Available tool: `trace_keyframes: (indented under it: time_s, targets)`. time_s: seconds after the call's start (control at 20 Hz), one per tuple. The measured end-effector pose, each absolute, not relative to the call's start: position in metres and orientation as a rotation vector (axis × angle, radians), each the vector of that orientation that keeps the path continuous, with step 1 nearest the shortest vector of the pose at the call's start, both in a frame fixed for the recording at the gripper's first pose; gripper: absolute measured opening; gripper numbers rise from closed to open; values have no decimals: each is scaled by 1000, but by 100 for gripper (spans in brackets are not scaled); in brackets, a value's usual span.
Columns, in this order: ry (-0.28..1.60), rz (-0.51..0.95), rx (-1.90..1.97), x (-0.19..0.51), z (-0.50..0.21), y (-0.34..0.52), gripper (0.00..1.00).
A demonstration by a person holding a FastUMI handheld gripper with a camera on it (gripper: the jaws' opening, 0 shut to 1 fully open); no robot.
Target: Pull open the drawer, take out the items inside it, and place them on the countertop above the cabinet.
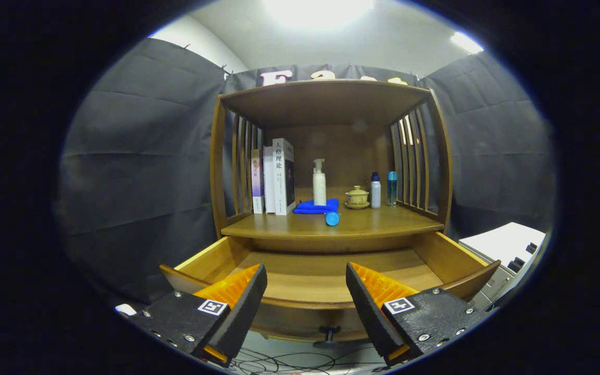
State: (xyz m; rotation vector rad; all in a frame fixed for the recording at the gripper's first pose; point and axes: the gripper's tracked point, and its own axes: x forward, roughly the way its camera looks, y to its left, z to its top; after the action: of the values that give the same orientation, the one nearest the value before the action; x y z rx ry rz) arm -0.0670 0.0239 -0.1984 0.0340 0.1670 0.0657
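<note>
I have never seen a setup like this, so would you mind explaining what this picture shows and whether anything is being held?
The camera rides on a hand-held two-finger gripper and looks forward along its fingers. They are spread open and hold nothing. Just beyond them is a wooden cabinet's drawer, already pulled open; the visible part of its floor looks bare. On the countertop above stand three books, a white pump bottle on a blue cloth, a blue cylinder lying in front, a lidded cup and two small bottles.
</note>
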Motion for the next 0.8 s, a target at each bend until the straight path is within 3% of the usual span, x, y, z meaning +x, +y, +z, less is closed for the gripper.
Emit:
trace_keyframes:
  time_s: [0.8]
  targets:
    - [236, -18, -24, -98, -250, 7, 93]
